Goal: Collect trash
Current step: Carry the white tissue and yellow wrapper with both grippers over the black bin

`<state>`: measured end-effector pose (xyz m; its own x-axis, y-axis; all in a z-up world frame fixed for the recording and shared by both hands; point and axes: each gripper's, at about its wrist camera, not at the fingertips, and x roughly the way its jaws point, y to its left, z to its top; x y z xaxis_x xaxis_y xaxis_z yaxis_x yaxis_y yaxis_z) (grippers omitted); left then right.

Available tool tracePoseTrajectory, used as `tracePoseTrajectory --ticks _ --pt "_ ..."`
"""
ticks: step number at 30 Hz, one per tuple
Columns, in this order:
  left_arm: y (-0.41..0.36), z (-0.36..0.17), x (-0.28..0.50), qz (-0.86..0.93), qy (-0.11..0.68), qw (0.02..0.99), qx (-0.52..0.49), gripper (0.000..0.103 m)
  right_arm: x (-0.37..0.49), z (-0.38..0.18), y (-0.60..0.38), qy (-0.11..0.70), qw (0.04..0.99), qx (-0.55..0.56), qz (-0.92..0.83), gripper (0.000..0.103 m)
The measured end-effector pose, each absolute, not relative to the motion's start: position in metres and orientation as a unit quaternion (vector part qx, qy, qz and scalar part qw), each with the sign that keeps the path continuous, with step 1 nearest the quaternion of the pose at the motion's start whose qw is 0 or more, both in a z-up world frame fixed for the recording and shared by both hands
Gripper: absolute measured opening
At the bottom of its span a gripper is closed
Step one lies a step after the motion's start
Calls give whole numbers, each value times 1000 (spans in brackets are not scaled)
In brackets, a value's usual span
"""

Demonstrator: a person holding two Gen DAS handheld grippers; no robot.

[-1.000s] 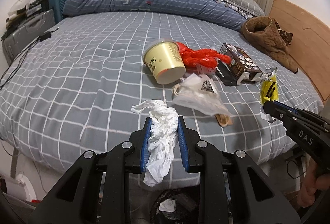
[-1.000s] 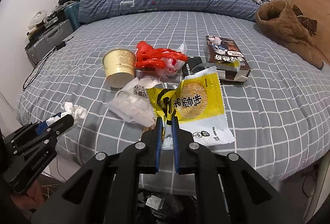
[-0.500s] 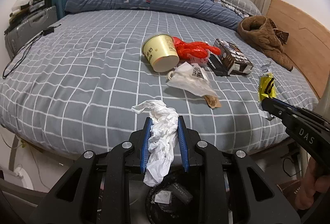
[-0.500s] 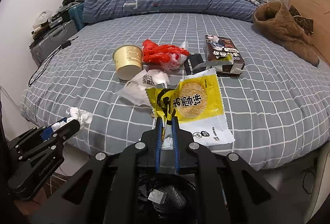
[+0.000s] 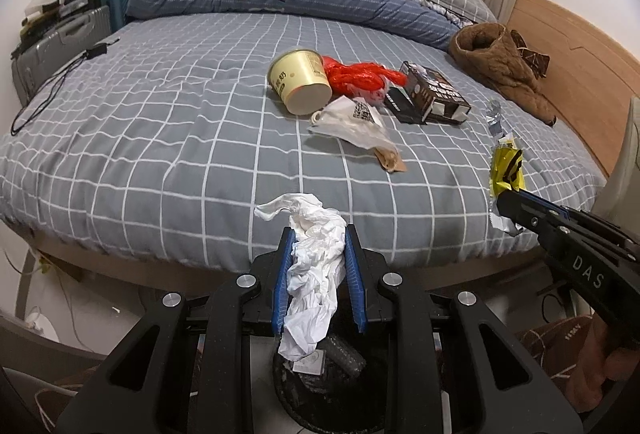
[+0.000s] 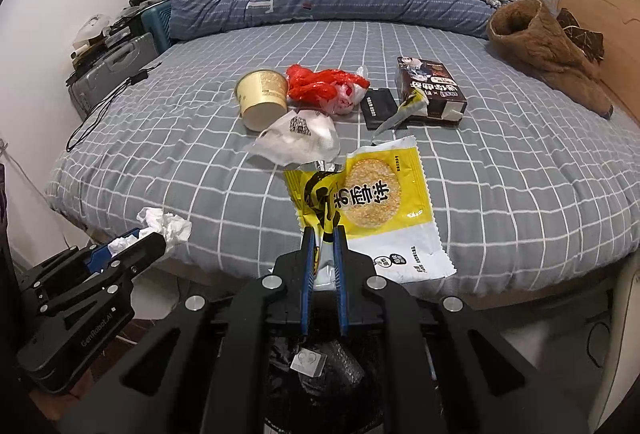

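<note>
White tissue point(image 5: 316, 266) — crumpled, hanging; yellow wrapper point(image 6: 372, 202) — torn

Bed point(image 5: 160, 138) carries cup point(image 5: 300, 84), box point(image 5: 436, 94), coat point(image 5: 500, 62).

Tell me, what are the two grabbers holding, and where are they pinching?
The left gripper pinches the crumpled white tissue around its middle, its tail dangling below. The right gripper pinches the yellow snack wrapper at its bottom left edge.

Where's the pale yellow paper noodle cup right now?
The pale yellow paper noodle cup lies tipped on the grey checked bedspread, mid-bed in both wrist views, touching the red plastic bag, just behind the white plastic bag.
</note>
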<state>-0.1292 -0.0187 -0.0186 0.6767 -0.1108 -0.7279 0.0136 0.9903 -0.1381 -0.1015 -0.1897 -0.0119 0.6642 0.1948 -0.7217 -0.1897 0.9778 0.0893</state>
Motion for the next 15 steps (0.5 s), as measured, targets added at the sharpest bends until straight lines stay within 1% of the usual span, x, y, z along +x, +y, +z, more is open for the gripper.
tracePoseTrajectory --ticks 15 --pt "-25 -18 -182 -38 414 907 -63 24 -171 -26 -185 416 902 -3 114 9"
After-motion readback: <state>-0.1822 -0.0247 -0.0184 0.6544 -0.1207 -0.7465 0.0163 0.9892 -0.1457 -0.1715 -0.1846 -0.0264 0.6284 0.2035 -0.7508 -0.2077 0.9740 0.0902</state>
